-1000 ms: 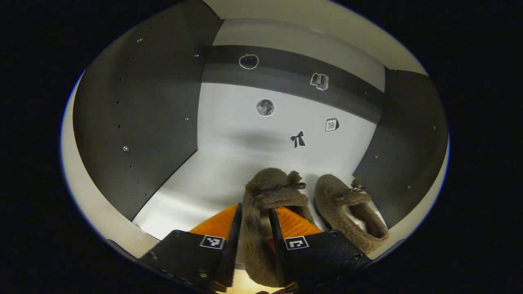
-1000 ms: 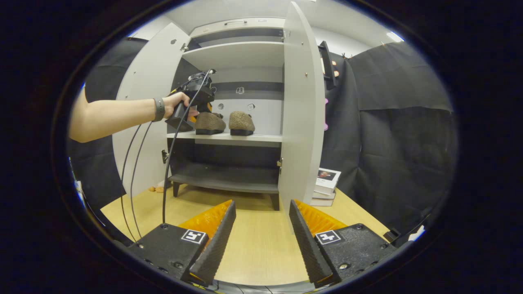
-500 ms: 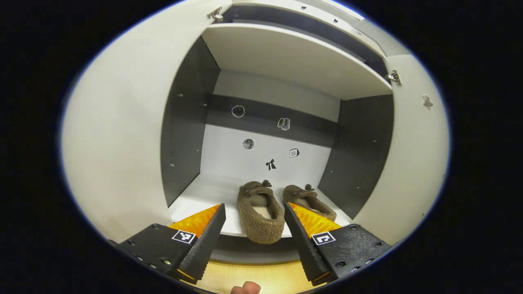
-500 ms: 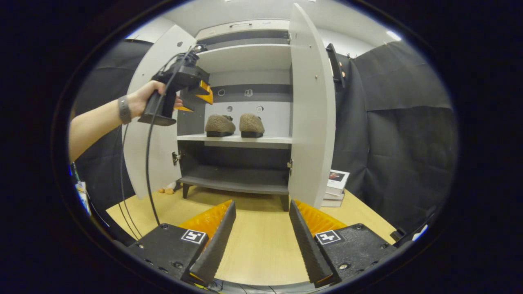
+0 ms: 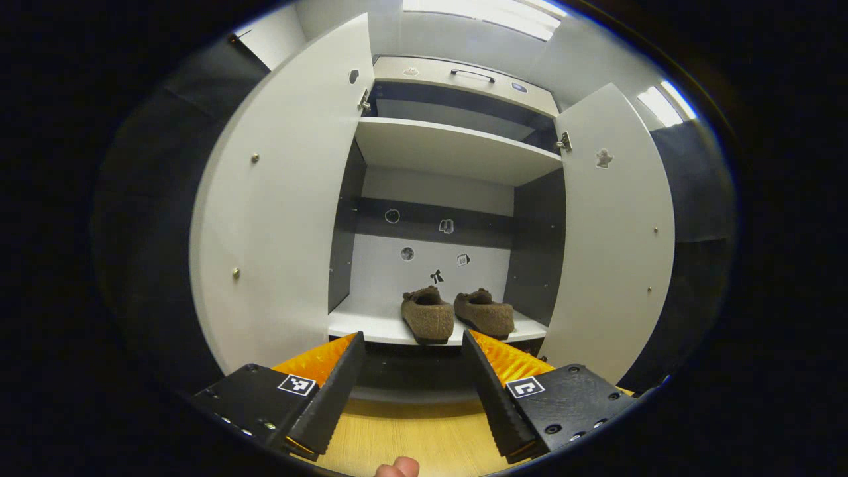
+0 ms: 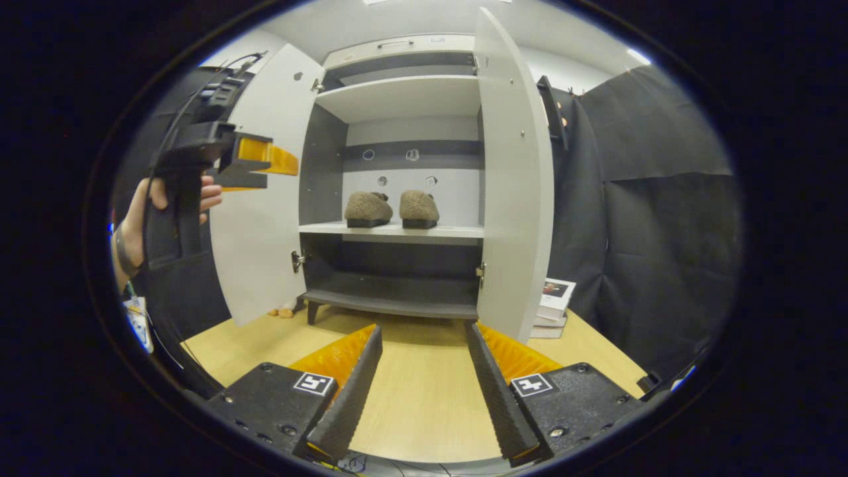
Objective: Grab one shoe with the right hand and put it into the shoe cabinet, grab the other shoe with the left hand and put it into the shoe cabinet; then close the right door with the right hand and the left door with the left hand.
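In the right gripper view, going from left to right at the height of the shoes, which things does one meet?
Hand holding the left tongs → left door → first shoe → second shoe → right door → stack of books, lower down.

Ahead of my right tongs (image 6: 423, 326) the pale wood floor (image 6: 417, 397) ran up to the cabinet (image 6: 397, 96), grey and white, standing on short legs. To their right black cloth (image 6: 662, 232) hung as the wall. A small stack of books (image 6: 553, 306) lay on the floor at the foot of the cloth, just beside the cabinet. Above my left tongs (image 5: 412, 333), over the cabinet top, a white wall (image 5: 464, 40) rose to bright ceiling lights (image 5: 490, 8). Another light (image 5: 659, 106) shone up to their right.
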Tool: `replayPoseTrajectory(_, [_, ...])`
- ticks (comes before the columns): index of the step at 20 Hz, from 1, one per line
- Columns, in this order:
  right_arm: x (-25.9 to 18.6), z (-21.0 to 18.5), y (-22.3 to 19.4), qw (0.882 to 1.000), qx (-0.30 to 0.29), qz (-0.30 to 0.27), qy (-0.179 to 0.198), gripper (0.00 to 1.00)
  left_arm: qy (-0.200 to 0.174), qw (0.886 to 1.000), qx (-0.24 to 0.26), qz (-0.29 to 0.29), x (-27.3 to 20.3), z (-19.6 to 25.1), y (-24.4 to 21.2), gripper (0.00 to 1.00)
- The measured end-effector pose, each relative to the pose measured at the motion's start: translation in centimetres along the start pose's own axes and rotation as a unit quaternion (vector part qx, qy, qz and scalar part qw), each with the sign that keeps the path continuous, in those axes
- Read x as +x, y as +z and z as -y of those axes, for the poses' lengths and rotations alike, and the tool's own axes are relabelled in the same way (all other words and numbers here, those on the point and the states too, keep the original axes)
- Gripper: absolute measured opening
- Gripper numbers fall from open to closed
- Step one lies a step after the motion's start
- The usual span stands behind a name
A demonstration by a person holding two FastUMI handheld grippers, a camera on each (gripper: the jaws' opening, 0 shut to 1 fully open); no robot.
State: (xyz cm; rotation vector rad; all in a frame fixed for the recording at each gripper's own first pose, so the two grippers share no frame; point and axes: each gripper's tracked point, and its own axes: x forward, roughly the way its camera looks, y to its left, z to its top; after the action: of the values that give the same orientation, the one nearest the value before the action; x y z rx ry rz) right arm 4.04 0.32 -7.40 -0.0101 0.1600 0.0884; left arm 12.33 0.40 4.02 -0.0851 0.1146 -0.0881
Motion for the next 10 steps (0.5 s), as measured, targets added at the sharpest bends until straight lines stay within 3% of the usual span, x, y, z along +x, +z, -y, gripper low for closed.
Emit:
replayPoseTrajectory(2, [-0.2,-0.1,0.2,1.0,0.0,0.004,0.0,0.83,0.01,1.0,-0.002,0.012,-2.3,-0.1,-1.8,0.89])
replayPoseTrajectory(5, [-0.7,-0.4,-0.2,1.0,0.003,0.004,0.004,0.83,0.06,0.997,0.035,0.029,-5.4,-1.8,-5.0,0.88])
replayPoseTrajectory(10, [-1.4,-0.4,-1.2,1.0,0.007,-0.008,0.002,0.83,0.056,0.997,0.053,0.008,-9.2,0.2,-9.1,0.88])
